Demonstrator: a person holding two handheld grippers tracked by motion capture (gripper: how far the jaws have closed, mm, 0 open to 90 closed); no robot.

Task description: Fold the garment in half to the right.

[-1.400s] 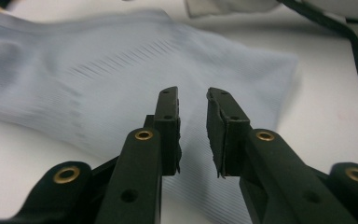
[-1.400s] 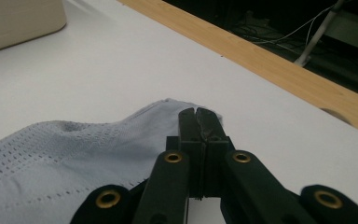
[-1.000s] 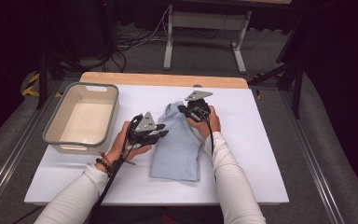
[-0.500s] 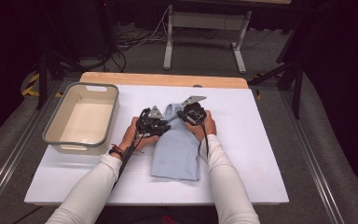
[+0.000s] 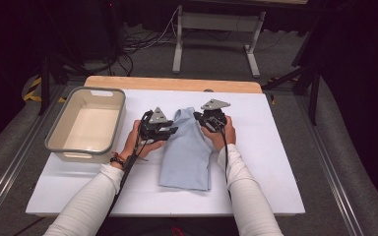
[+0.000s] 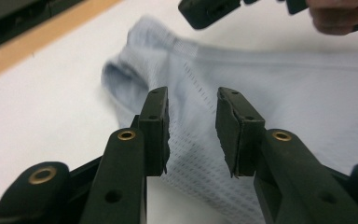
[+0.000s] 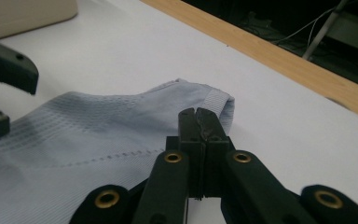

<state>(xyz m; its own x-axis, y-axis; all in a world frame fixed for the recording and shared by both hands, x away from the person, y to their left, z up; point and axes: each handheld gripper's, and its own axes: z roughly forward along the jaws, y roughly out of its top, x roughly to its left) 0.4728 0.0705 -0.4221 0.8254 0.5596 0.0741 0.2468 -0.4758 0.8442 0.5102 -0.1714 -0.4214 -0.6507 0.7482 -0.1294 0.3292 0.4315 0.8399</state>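
Holding a pale blue garment between two tools on a white table

Spreading across most of the high view, the white table has a wooden strip along its far edge. On its left part stands a beige plastic bin with a handle slot in its far wall. Just right of the bin, at the middle of the table, lies the pale blue garment, flat along most of its length and bunched at its far end, where both tools meet it. No brand, label or writing can be read on anything.

The left tool sits at the garment's left edge. The left gripper view shows what the high view cannot: its jaws stand apart and have just been opening, the ribbed mesh cloth lies below and beyond the gap, and the pads press on nothing.

The right tool sits at the garment's far right corner. In the right gripper view its jaws are together, and the garment's banded hem lies right at their tips; whether cloth is pinched between them I cannot tell.
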